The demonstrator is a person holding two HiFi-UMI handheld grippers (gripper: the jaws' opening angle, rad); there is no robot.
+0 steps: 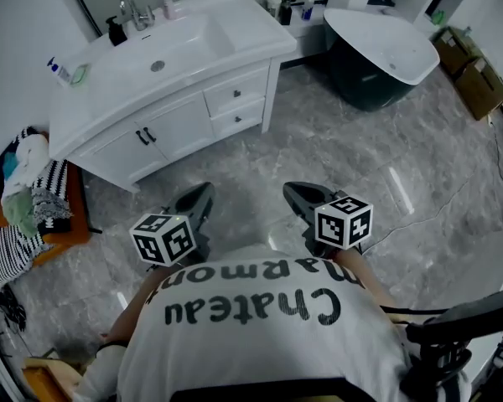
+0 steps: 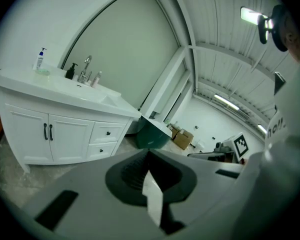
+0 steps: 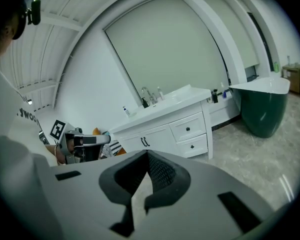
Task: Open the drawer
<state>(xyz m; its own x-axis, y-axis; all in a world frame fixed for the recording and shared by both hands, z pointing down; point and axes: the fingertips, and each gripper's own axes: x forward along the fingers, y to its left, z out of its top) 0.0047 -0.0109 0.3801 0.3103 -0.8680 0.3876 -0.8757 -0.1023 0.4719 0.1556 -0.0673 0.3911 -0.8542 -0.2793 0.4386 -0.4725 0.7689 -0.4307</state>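
A white vanity (image 1: 172, 53) with a sink stands at the upper left in the head view. At its right end are two drawers with small black knobs, the upper drawer (image 1: 235, 93) (image 2: 109, 132) (image 3: 188, 129) and the lower drawer (image 1: 237, 117) (image 2: 103, 149) (image 3: 192, 146). Both drawers are closed. My left gripper (image 1: 193, 203) (image 2: 149, 153) and right gripper (image 1: 306, 198) (image 3: 148, 153) hang over the floor in front of me, well apart from the vanity. Their jaws are shut and hold nothing.
Two cabinet doors with black handles (image 1: 147, 135) sit left of the drawers. A dark green bathtub (image 1: 377, 57) stands to the right of the vanity, with cardboard boxes (image 1: 474, 78) beyond it. Clothes lie piled on an orange seat (image 1: 29, 199) at the left. Grey marble floor (image 1: 318, 141) lies between me and the vanity.
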